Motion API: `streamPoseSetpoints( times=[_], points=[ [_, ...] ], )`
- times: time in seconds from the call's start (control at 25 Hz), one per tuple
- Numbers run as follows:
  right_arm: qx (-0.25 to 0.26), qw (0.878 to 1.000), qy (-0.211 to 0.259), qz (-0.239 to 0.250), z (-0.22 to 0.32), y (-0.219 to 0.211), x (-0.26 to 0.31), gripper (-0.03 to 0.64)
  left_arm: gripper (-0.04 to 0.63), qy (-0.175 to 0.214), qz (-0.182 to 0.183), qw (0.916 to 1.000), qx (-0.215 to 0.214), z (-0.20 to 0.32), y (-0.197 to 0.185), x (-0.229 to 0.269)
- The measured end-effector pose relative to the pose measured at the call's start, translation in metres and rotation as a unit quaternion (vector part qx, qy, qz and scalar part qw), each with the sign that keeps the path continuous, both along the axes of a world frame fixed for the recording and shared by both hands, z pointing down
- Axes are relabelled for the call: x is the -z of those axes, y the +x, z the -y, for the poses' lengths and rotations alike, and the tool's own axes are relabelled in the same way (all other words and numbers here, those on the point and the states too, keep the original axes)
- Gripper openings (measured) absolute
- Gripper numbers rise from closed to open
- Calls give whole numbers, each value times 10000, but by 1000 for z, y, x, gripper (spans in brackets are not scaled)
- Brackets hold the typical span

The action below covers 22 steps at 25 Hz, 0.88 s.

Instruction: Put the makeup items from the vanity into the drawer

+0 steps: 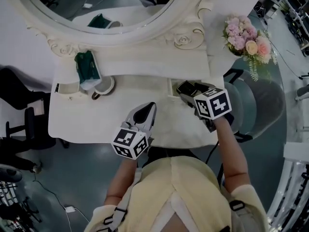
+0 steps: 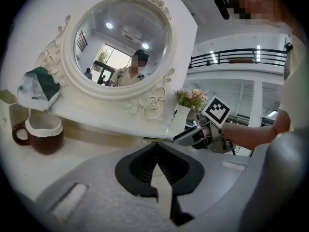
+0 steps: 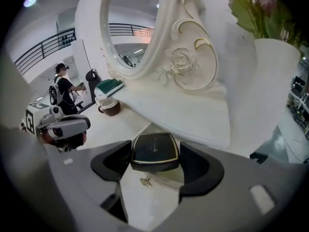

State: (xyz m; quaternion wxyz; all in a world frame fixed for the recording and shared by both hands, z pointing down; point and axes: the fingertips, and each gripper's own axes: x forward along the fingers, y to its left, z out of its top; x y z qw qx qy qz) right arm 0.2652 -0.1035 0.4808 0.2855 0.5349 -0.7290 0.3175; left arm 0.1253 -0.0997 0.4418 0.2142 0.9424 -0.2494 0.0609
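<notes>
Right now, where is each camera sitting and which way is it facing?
Head view: on the person's head, facing steeply down at the vanity top; both arms, the left tongs and right tongs show.
Left gripper view: on the left tongs, facing along shut, empty jaws toward the mirror and mug; the right tongs show.
Right gripper view: on the right tongs, facing along jaws clamping a black compact; the left tongs show.
Shared: both gripper views see the mirror and mug.
</notes>
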Motion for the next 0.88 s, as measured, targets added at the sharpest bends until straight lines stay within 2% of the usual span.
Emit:
streamPoseSetpoints(
  times=[0.36,0.52,0.88],
  points=[
    [-328,9946,-955,228,10,11,-20,318,-2,-2,-20,10000,-20,4,3,-1],
    [-336,9914,-1259,95,15,11,-29,318,-2,-43,-14,10000,15,5,0,-4],
    [-284,9904,-1350,-45,17,10,-34,318,-2,-48,12,9997,232,14,-19,-5]
  ],
)
